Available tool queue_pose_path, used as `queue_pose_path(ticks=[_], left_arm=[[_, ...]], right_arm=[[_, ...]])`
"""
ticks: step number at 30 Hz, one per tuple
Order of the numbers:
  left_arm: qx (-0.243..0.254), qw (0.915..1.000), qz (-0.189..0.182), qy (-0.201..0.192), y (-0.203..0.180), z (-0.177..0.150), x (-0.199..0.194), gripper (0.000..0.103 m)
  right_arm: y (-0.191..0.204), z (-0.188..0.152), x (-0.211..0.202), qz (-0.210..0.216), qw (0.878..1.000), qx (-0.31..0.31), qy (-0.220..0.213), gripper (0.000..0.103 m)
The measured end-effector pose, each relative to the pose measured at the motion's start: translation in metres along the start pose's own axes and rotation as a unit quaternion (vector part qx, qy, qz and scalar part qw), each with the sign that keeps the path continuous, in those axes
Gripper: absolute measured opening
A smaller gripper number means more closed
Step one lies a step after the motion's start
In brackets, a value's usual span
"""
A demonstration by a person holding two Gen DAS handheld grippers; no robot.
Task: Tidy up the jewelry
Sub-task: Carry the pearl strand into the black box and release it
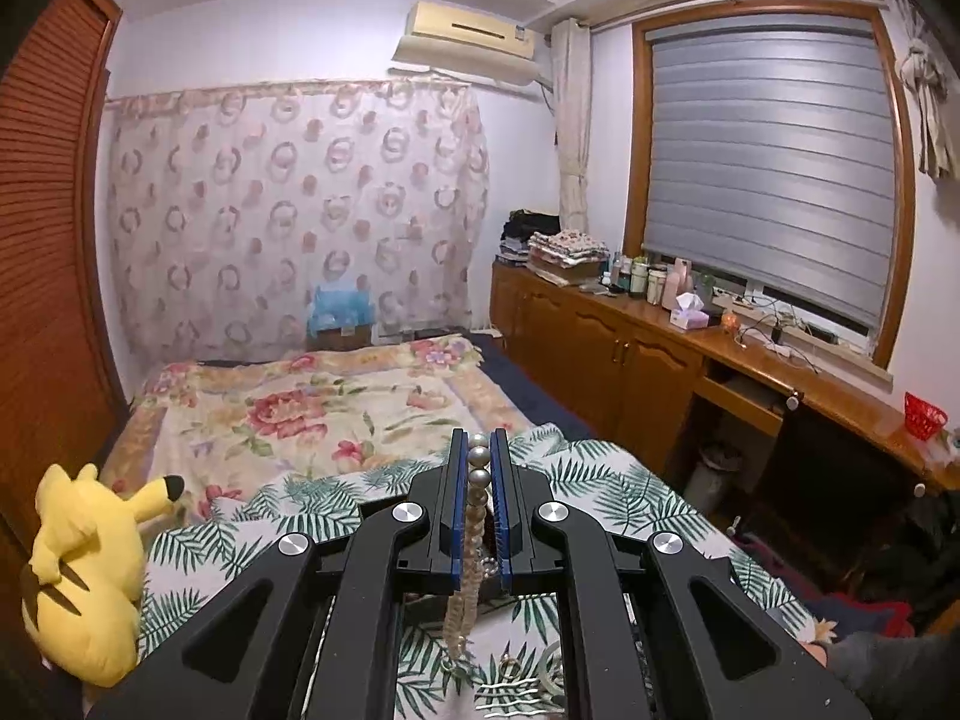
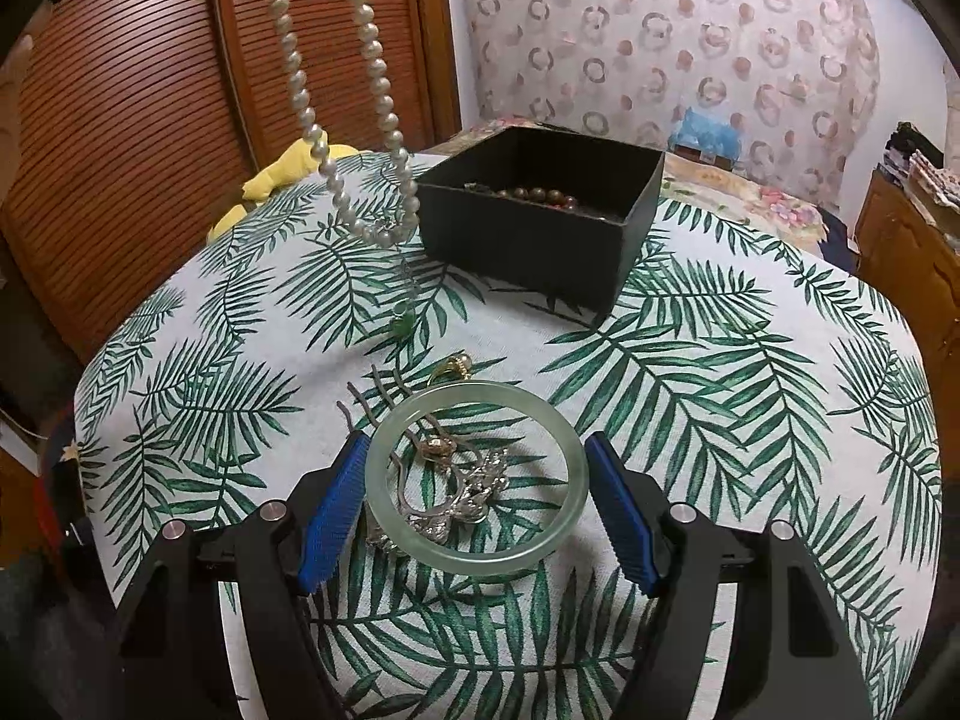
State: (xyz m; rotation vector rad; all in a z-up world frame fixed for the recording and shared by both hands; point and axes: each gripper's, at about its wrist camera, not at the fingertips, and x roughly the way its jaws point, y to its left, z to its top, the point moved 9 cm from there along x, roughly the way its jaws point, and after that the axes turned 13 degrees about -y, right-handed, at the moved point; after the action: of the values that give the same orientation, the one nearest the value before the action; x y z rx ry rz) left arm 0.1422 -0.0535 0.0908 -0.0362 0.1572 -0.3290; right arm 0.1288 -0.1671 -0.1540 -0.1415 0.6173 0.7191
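Note:
My left gripper is shut on a pearl necklace, held high above the table; its loop hangs down in the right wrist view to the left of a black box. The box holds brown beads. My right gripper is open, its blue pads either side of a pale green jade bangle lying on the leaf-print tablecloth. Inside the bangle lie a silver hair comb and silver ornaments. A gold ring and a small green pendant lie beyond.
A yellow plush toy sits at the table's left edge, also seen in the right wrist view. A bed lies beyond the table. A wooden sideboard with bottles runs along the right wall. A louvred wardrobe stands to the left.

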Motion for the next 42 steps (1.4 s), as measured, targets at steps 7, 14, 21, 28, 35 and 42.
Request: queue_pose_path(ticks=[7, 14, 21, 28, 35, 42], left_arm=[[0.017, 0.9998, 0.002, -0.008, -0.006, 0.009, 0.000, 0.007], [0.020, 0.9997, 0.012, 0.007, 0.002, 0.006, 0.019, 0.007], [0.031, 0.9990, 0.027, 0.015, 0.011, 0.015, 0.043, 0.007], [0.024, 0.9984, 0.038, 0.033, 0.024, 0.012, 0.076, 0.007], [-0.001, 0.9957, 0.046, 0.080, 0.046, -0.025, 0.110, 0.007], [-0.020, 0.9916, 0.067, 0.109, 0.071, -0.062, 0.116, 0.033]], right_arm=[[-0.003, 0.002, -0.001, -0.001, 1.000, 0.003, -0.003, 0.074], [-0.012, 0.020, -0.005, -0.006, 1.000, 0.005, -0.020, 0.074], [-0.024, 0.052, -0.009, -0.017, 0.999, -0.001, -0.045, 0.074], [-0.036, 0.093, -0.007, -0.031, 0.997, -0.014, -0.070, 0.074], [-0.047, 0.114, 0.004, -0.044, 0.996, -0.026, -0.073, 0.074], [-0.047, 0.119, 0.020, -0.043, 0.996, -0.033, -0.072, 0.074]])
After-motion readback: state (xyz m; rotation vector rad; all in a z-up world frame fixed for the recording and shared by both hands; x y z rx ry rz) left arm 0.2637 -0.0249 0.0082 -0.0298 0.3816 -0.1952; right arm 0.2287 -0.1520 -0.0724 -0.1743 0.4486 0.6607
